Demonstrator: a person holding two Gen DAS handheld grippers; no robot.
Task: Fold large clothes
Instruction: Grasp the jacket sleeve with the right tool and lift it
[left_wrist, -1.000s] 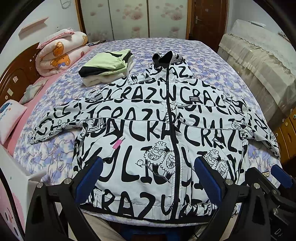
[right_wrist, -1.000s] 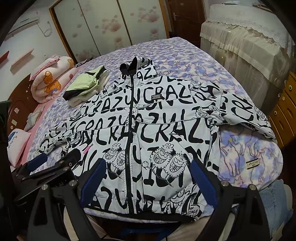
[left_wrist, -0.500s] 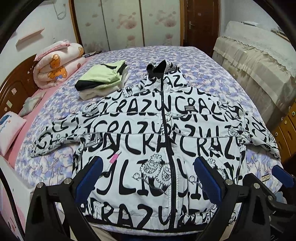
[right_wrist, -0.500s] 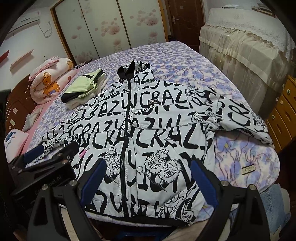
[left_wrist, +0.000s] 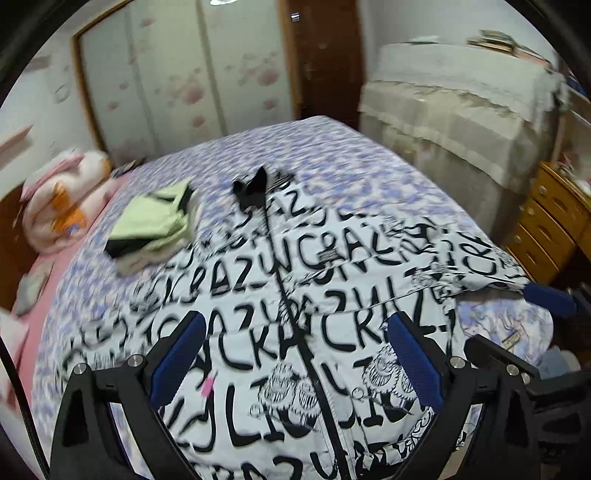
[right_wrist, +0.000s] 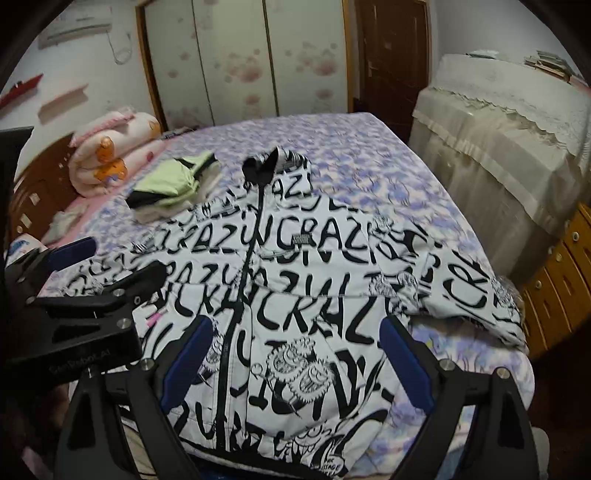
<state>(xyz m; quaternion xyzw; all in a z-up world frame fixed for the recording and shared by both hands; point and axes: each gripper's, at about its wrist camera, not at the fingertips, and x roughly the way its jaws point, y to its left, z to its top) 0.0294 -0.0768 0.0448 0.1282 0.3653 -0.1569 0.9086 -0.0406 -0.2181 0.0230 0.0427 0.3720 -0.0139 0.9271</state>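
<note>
A white zip-up jacket (left_wrist: 295, 295) (right_wrist: 295, 288) covered in black lettering lies front up and flat on the bed, sleeves spread to both sides, black collar at the far end. My left gripper (left_wrist: 295, 354) hovers open over its lower chest, holding nothing. Over the jacket's lower right half my right gripper (right_wrist: 295, 354) is also open and empty. The right gripper's blue tip (left_wrist: 550, 299) shows beside the right sleeve in the left wrist view; the left gripper's body (right_wrist: 81, 295) appears at the left of the right wrist view.
A folded green and black pile (left_wrist: 151, 225) (right_wrist: 173, 184) lies left of the collar on the purple floral bedspread (right_wrist: 354, 155). A rolled pink quilt (right_wrist: 114, 151) sits by the headboard. A cloth-covered cabinet (right_wrist: 498, 140) and wooden drawers (left_wrist: 554, 221) stand at right.
Both grippers have moved forward over the jacket and tilted up, so more of the wardrobe and door shows. The left view is blurred from motion. The jacket has not moved.
</note>
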